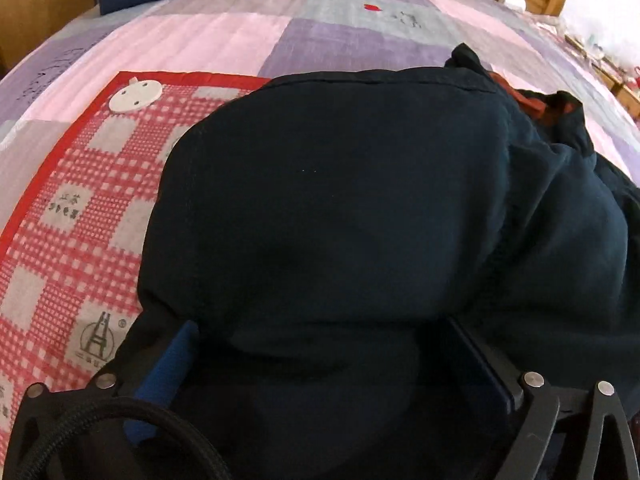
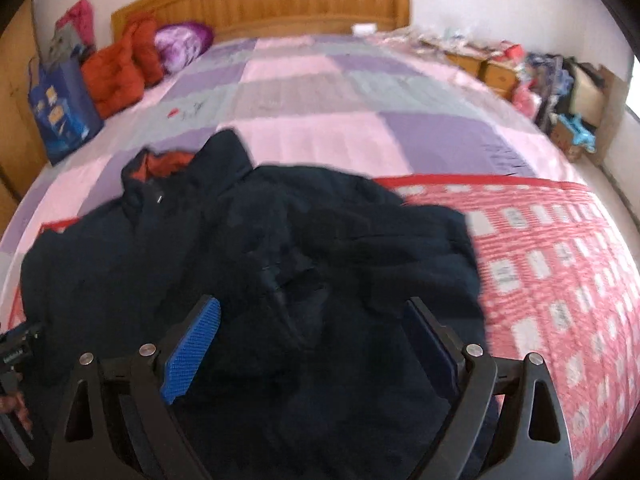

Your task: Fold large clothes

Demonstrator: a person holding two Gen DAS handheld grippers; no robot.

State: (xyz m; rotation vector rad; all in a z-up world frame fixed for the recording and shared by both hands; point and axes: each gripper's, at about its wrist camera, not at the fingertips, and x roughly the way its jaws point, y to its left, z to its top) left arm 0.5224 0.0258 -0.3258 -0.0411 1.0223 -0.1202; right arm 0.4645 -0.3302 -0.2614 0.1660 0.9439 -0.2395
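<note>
A large dark navy jacket (image 1: 340,200) with an orange lining lies bunched on a red checked mat (image 1: 68,220) on the bed. In the left wrist view my left gripper (image 1: 324,332) is open, its jaws wide apart with a fold of the jacket bulging between the blue pads (image 1: 168,372). In the right wrist view the jacket (image 2: 280,248) lies crumpled, collar and orange lining (image 2: 168,166) at the upper left. My right gripper (image 2: 312,312) is open just above the jacket's near edge, blue pads (image 2: 192,348) well apart. The left gripper's body shows at the left edge (image 2: 16,344).
The bed has a purple, pink and grey patchwork sheet (image 2: 320,92) and a wooden headboard (image 2: 260,0). A blue bag (image 2: 60,108), an orange cushion (image 2: 120,68) and a purple bundle (image 2: 180,44) sit at the far left. A white round disc (image 1: 136,96) lies on the mat. Clutter lines the right side (image 2: 560,80).
</note>
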